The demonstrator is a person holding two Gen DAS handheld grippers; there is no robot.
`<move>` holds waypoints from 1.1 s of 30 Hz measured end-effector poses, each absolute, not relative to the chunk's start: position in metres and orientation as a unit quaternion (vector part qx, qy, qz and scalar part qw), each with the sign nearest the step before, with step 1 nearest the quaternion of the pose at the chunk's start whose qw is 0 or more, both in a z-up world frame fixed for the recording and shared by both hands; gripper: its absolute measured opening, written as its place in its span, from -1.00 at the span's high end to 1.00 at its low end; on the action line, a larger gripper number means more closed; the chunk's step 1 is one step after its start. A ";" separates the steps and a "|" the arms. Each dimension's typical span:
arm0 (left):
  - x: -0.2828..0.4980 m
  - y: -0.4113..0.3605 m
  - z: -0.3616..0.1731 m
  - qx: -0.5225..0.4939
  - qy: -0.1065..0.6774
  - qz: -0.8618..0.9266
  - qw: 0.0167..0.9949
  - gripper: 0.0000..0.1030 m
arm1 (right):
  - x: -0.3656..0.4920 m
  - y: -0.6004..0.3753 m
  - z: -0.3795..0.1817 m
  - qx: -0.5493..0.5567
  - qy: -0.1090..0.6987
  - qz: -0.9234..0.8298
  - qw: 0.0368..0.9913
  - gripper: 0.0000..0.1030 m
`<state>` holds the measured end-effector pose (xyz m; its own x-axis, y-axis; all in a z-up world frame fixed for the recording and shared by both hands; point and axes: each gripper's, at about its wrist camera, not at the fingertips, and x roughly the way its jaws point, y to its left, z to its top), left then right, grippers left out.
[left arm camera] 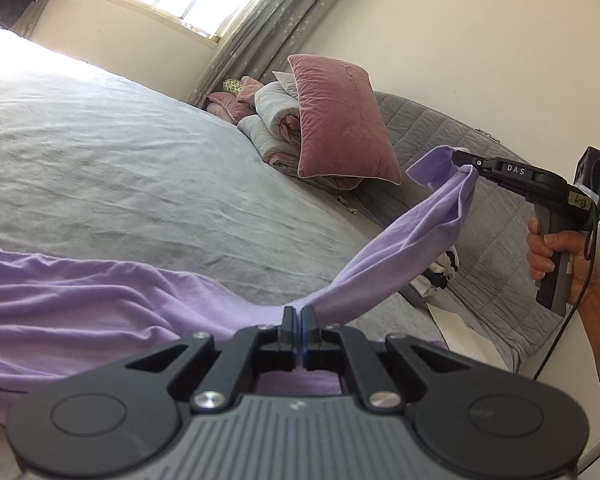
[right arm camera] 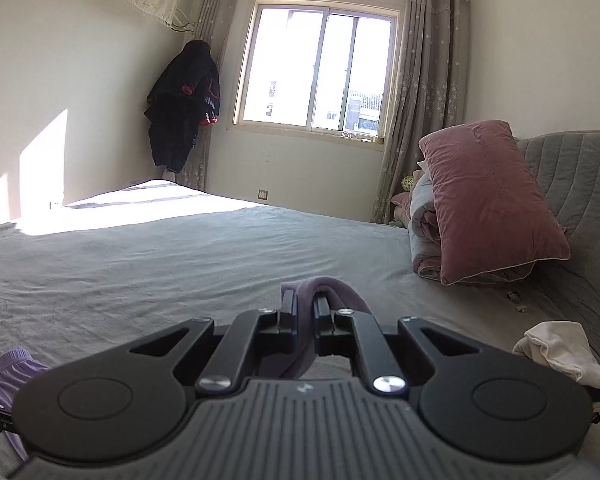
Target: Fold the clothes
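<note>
Your left gripper (left arm camera: 299, 314) and right gripper (left arm camera: 466, 164) each pinch the lilac garment (left arm camera: 80, 300), stretched over the near grey bed (left arm camera: 140, 160); thin bites could slip under tension.

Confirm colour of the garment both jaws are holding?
Plain light purple garment, no pattern. Shows best in the left wrist view.
</note>
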<state>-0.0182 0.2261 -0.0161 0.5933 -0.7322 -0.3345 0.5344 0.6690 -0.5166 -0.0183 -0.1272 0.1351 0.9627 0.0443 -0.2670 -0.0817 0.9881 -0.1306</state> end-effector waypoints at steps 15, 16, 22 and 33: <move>-0.021 0.182 -0.047 -0.046 0.372 -0.378 0.847 0.96 | -0.071 -0.174 0.023 -0.031 0.267 -0.037 0.962 0.80; -0.022 0.180 -0.049 -0.037 0.380 -0.379 0.843 0.96 | -0.071 -0.177 0.015 -0.025 0.277 -0.040 0.960 0.80; -0.023 0.177 -0.053 -0.024 0.396 -0.380 0.836 0.92 | -0.077 -0.192 -0.028 0.006 0.359 -0.041 0.932 0.75; -0.002 0.199 -0.033 -0.129 0.359 -0.354 0.854 0.24 | -0.070 -0.194 0.000 0.043 0.353 0.018 0.934 0.13</move>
